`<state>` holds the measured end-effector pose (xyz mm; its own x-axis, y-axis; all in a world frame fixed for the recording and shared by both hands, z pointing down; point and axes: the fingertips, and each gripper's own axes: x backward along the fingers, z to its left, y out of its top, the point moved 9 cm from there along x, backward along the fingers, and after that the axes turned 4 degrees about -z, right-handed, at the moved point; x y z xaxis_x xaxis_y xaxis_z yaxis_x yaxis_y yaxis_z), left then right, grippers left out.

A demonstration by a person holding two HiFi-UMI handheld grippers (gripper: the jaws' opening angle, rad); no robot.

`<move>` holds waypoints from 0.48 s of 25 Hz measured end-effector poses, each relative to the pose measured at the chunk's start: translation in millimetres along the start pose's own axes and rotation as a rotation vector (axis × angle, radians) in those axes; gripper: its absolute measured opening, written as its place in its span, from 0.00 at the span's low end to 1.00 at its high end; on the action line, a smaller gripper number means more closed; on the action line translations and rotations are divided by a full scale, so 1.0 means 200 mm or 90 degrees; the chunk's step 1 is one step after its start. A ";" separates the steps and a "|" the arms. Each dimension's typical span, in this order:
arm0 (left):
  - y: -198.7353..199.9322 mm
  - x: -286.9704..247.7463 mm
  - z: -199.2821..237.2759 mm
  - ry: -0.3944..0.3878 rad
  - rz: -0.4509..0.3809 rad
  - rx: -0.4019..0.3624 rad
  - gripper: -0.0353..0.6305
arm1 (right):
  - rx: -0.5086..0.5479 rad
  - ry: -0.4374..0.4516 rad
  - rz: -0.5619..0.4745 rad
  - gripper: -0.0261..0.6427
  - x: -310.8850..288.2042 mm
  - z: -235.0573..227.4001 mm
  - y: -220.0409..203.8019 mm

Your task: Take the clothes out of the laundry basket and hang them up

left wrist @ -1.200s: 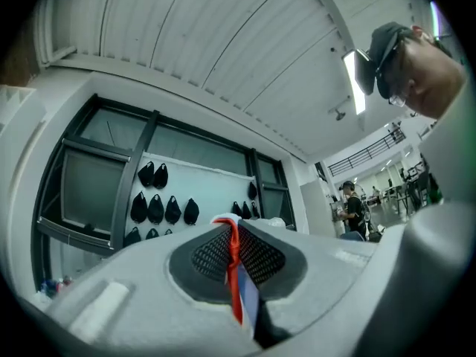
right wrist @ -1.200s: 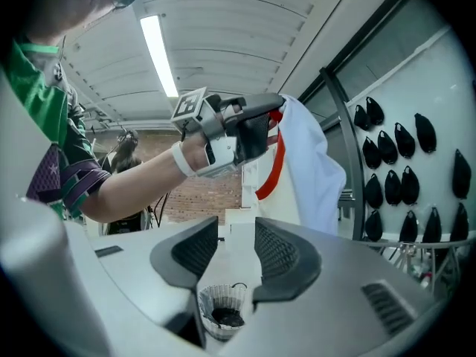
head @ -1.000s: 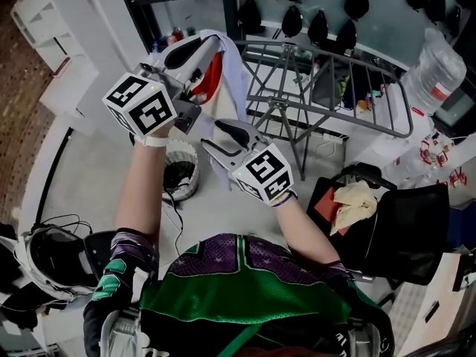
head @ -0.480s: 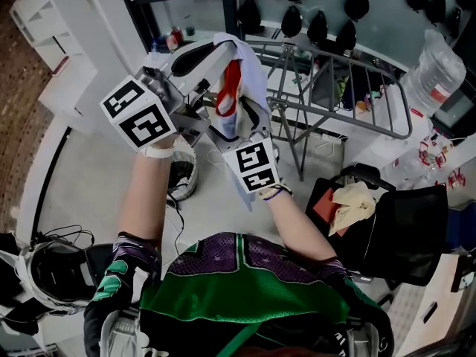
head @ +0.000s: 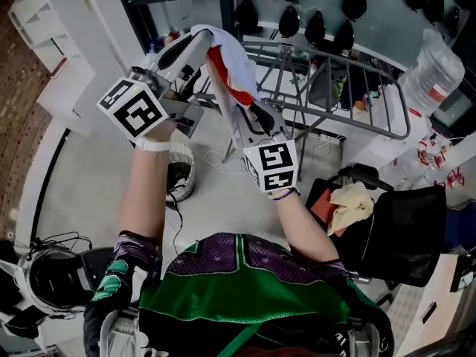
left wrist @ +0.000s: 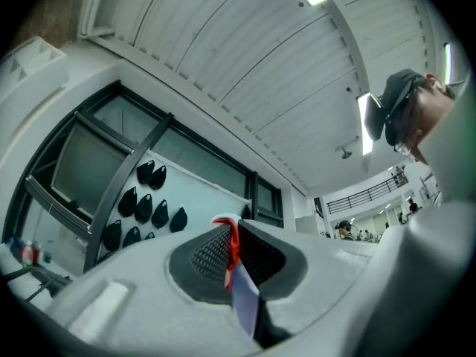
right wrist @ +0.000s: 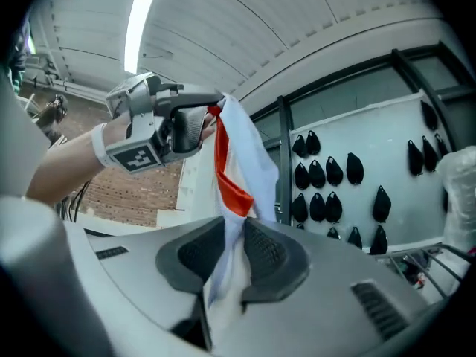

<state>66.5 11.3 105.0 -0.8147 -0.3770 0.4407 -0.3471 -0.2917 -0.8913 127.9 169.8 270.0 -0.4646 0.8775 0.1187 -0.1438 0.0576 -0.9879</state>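
A white garment with red trim (head: pixel 232 64) is stretched between both grippers, in front of the grey drying rack (head: pixel 335 73). My left gripper (head: pixel 199 42) is shut on the garment's upper edge; in the left gripper view the red trim and white cloth (left wrist: pixel 239 292) are pinched in the left gripper (left wrist: pixel 230 251). My right gripper (head: pixel 249 114) has just been closing, with the cloth between its pads. In the right gripper view the garment (right wrist: pixel 239 155) runs from the right gripper (right wrist: pixel 239 251) up to the left gripper (right wrist: pixel 186 129).
A black basket (head: pixel 401 229) with a yellowish cloth (head: pixel 349 203) stands at the right. A small white bin (head: pixel 182 173) sits on the floor under the left arm. A large water bottle (head: pixel 439 73) is at the far right, a helmet (head: pixel 44 274) at bottom left.
The right gripper rose from below the garment, went wide open, and closed on the hanging cloth. The left gripper stayed shut on the garment, which now spreads between the two.
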 end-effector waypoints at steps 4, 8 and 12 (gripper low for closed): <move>-0.07 0.01 0.03 0.026 -0.004 0.014 0.09 | -0.011 0.008 -0.004 0.06 0.06 -0.07 -0.04; -0.13 0.00 0.03 0.066 0.005 0.000 0.09 | -0.012 0.022 -0.011 0.05 0.13 -0.15 -0.04; -0.17 0.03 0.07 0.123 0.034 -0.032 0.09 | -0.015 0.011 -0.031 0.05 0.20 -0.27 0.03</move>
<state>80.4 6.2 138.3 -0.9051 -0.2137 0.3677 -0.3191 -0.2303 -0.9193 156.2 231.2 264.0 -0.4422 0.8817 0.1645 -0.1448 0.1108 -0.9832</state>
